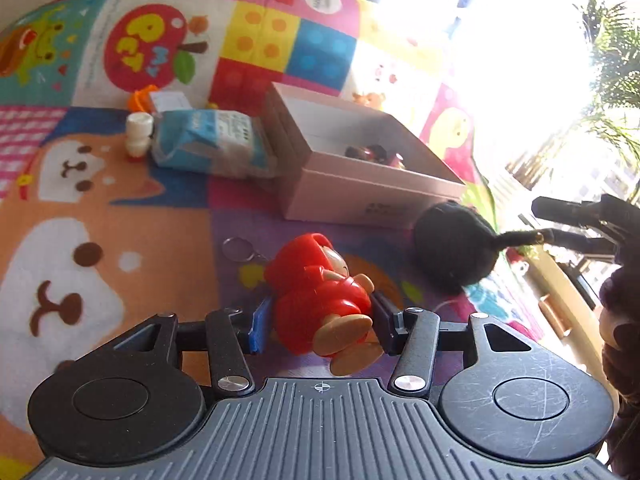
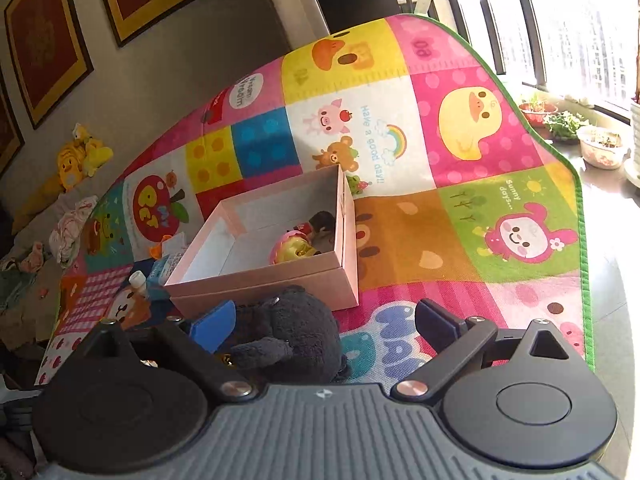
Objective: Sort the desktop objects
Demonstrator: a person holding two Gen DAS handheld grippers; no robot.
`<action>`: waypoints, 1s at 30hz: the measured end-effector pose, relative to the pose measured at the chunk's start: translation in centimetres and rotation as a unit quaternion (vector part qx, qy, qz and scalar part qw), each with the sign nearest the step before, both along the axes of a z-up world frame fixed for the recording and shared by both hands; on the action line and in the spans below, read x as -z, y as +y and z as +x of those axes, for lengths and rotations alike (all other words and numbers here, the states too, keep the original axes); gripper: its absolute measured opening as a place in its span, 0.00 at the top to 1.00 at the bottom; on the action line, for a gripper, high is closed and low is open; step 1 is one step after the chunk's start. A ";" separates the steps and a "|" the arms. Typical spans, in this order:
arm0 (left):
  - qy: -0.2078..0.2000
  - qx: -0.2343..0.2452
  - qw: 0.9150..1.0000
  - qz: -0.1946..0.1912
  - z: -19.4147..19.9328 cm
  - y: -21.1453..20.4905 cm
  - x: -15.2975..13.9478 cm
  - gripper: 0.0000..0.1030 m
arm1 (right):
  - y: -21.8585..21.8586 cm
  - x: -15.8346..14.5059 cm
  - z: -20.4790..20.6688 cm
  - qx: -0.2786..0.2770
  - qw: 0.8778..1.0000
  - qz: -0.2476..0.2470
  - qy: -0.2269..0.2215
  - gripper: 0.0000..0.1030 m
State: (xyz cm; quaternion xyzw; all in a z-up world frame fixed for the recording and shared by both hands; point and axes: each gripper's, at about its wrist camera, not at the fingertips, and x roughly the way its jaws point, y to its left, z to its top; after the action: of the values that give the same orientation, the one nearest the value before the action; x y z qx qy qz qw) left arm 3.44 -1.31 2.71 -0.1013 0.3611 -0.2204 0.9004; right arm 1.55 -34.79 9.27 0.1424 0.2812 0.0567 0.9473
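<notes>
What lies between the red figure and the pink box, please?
In the left wrist view, only bare play mat separates the red figure from the pink box; a key ring sits off to the left.

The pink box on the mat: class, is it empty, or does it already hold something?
Not empty. The pink box is open-topped, and small toys lie in one corner; the rest of its floor shows bare.
</notes>
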 end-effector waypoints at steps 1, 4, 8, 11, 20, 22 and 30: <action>0.001 0.007 1.000 0.003 -0.1 -0.6 0.2 0.46 | 0.2 -0.3 -0.4 -0.005 1.000 -0.007 -0.007 0.03; 0.002 0.011 1.000 0.014 -0.3 -1.2 0.7 0.44 | 1.1 -0.8 -1.3 -0.021 0.999 -0.027 -0.021 0.00; -0.017 -0.014 1.000 0.021 -0.6 0.1 0.2 0.25 | 2.7 -0.2 -1.6 -0.038 0.998 -0.057 -0.019 0.00; -0.033 -0.038 0.998 0.034 -0.5 1.4 -0.4 0.18 | 4.1 0.6 -1.4 -0.050 0.995 -0.080 -0.011 0.00; -0.025 -0.052 0.997 0.054 -0.5 2.3 0.7 0.08 | 9.2 3.4 0.3 -0.071 0.967 -0.243 -0.027 0.00; -0.021 -0.047 0.997 0.055 -0.6 1.9 1.2 0.08 | 9.7 4.1 1.5 -0.074 0.965 -0.251 -0.017 0.00; -0.029 -0.044 0.997 0.064 -0.9 1.5 1.5 0.07 | 10.1 5.6 4.5 -0.064 0.969 -0.239 0.017 0.26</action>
State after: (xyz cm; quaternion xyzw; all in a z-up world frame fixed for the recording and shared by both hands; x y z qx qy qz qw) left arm 2.55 0.23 1.25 -0.0532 0.3433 -0.1600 0.9240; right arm 6.03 -24.72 3.70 -0.1056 0.3114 0.0463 0.9433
